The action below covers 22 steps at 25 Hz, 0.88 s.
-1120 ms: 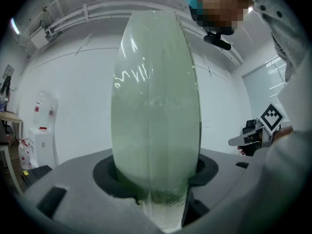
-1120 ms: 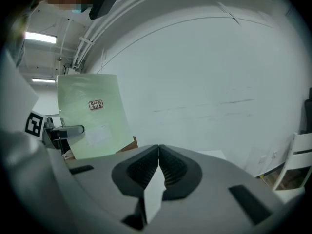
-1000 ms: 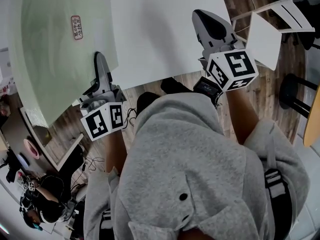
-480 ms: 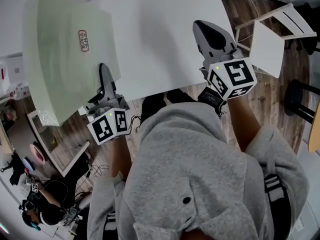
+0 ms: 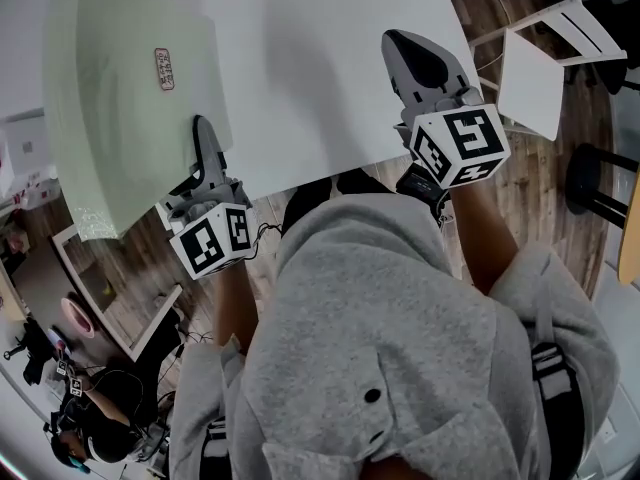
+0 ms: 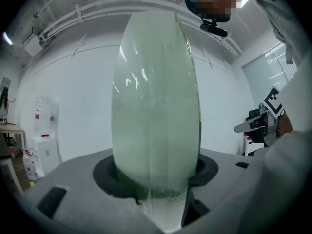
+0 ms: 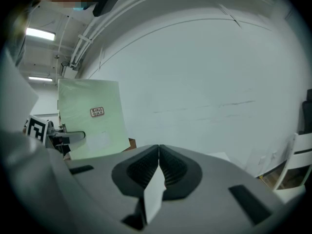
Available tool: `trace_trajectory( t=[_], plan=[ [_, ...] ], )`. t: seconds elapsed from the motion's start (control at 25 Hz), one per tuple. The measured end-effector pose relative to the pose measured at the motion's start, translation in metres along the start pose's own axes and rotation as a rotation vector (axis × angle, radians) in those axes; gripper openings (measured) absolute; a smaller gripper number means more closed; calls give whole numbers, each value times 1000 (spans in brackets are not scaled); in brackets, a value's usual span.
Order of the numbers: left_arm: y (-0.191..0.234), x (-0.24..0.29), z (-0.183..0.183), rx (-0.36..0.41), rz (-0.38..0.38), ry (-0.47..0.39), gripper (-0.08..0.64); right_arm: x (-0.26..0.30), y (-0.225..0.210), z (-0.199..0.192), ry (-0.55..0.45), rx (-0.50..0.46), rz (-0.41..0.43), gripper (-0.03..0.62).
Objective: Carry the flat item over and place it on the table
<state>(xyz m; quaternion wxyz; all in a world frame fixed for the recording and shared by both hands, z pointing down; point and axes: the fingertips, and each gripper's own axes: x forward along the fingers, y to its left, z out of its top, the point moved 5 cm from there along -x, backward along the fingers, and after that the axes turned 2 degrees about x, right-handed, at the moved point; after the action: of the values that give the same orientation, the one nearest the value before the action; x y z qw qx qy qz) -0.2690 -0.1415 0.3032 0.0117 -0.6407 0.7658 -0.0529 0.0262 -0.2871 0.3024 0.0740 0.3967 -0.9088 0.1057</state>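
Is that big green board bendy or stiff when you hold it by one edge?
Probably stiff: the green board looks flat though the left gripper pinches only one edge. Its edge looks thick, maybe foam, so it is likely light for its size. Being so wide, it may swing or twist in that small grip.

The pale green panel [image 5: 130, 118] is looking like frosted, translucent glass or plastic, its face catching glossy streaks of light. The table [image 5: 320, 68] is showing a smooth, matt white top. The left gripper [image 5: 203, 133] and right gripper [image 7: 158, 160] are showing matt grey plastic shells, the right one with dark ribbed pads [image 7: 142, 169]. The floor [image 5: 545, 203] is showing wood-grain planks. The sweatshirt [image 5: 400, 338] is looking like soft grey cloth.
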Motion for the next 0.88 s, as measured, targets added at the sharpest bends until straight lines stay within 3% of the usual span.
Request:
trace_trajectory(
  t=[0.88],
  plan=[
    [60,37,-36,-48,-37,46,267,57,51,-7,81,-64,-28,26]
  ],
)
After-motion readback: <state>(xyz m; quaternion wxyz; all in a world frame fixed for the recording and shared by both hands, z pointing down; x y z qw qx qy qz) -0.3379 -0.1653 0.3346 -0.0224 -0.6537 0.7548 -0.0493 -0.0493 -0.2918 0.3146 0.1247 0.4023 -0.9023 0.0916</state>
